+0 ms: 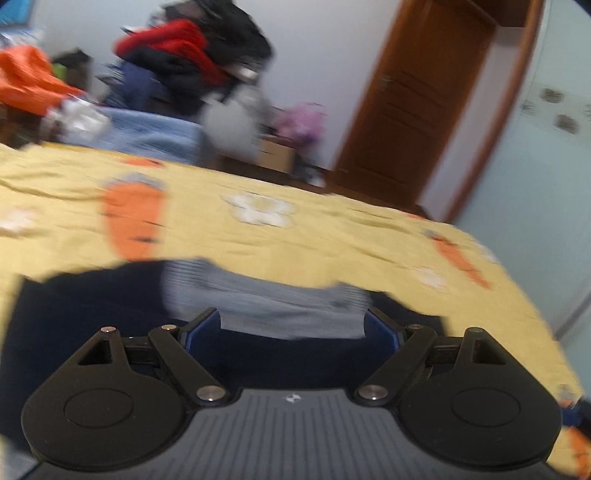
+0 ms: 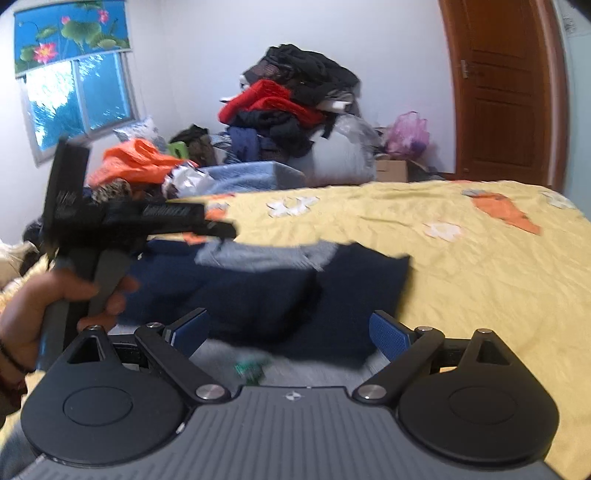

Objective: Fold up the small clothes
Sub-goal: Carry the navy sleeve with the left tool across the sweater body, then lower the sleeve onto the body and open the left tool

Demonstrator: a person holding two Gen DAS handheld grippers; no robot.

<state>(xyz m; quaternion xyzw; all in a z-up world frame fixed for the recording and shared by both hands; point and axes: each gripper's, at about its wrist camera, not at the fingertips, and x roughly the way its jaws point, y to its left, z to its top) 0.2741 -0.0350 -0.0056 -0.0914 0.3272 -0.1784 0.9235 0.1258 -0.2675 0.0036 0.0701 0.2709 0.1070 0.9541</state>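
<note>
Garment: small navy-blue knit top w/ grey ribbed collar band (image 2: 258, 291), lying flat on the bed, collar end away from the cams. Same piece in left wrist view (image 1: 92, 314), navy body filling the low part, grey band across the middle.
Bed: yellow bedsheet w/ orange carrot + white flower print (image 2: 461, 266), wrinkled; seen too in left view (image 1: 295, 236).
Left gripper: black two-finger tool (image 1: 291, 325), blue-padded fingers (image 1: 382, 330) wide apart, nothing clamped. Grey band sits btwn them in the frame; touching or above it, can't tell (blur).
Left gripper, seen from right cam: black body (image 2: 122, 221) held over the garment's left side, fingertips blurred.
Left hand: bare hand (image 2: 55, 306) wrapped round the grey handle, dark bracelet at wrist.
Right gripper: black tool w/ blue textured pads (image 2: 291, 330), fingers (image 2: 389, 332) spread apart, holding nothing; over the near edge of the navy top.
Under right gripper: pale grey fabric w/ a small green mark (image 2: 251, 369), just beside the navy top's near edge; too blurred to say what it is.
Background: heap of red, black + navy clothes (image 2: 291, 96) past the bed; orange cloth (image 2: 133, 162) left of it; pink plastic bag (image 2: 408, 134) near brown wooden door (image 2: 506, 92); window w/ lotus-print blind (image 2: 70, 33) far left.
Focus: both views motion-blurred, left more so.
</note>
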